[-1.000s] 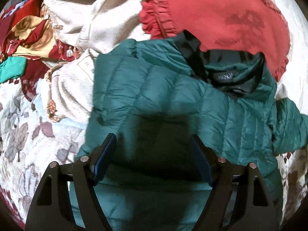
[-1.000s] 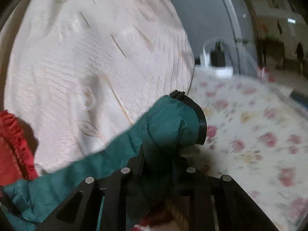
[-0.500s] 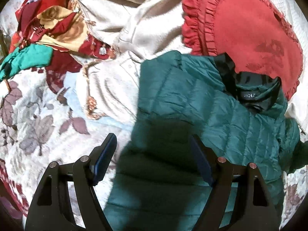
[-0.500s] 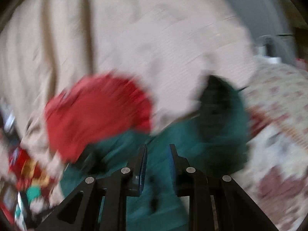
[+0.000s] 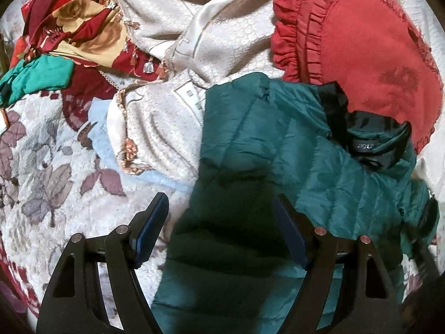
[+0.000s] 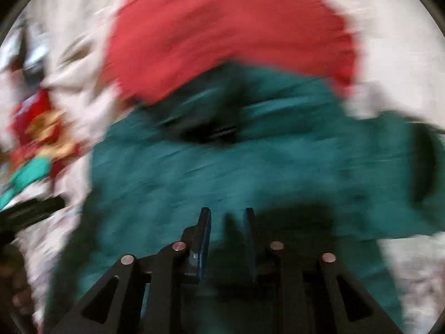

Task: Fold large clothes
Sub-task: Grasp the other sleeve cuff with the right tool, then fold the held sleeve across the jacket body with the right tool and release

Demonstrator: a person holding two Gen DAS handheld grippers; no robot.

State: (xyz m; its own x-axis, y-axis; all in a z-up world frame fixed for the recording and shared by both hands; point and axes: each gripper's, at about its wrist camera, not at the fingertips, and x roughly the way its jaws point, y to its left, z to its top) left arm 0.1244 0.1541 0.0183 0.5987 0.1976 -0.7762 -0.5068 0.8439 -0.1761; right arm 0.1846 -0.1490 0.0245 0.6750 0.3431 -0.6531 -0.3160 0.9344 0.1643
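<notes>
The green puffer jacket (image 5: 278, 167) lay spread on the floral bedspread (image 5: 41, 172), quilted in stitched bands, its black-lined collar (image 5: 370, 144) turned open toward the red ruffled cushion (image 5: 361, 41) and touching that cushion's lower edge. One sleeve trailed off to the right side.

Count: one jacket, one red cushion, one cream embroidered quilt (image 5: 172, 50) bunched to the jacket's left, one heap of red-and-gold patterned cloth (image 5: 78, 33) beyond it, one smaller bright green piece of cloth (image 5: 36, 80) at the far left.

The left gripper (image 5: 219, 222) hovered over the jacket's lower left edge, fingers spread wide, nothing between them; its left finger stood over the bedspread, its right over the jacket.

The left wrist view was sharp and showed the quilting, the collar label and the cushion's frill. The right wrist view was heavily motion-blurred: jacket and cushion read only as green and red masses. It alone showed the right gripper (image 6: 226, 222), fingers close with a narrow gap, no cloth visibly caught between them, over the jacket's body.
</notes>
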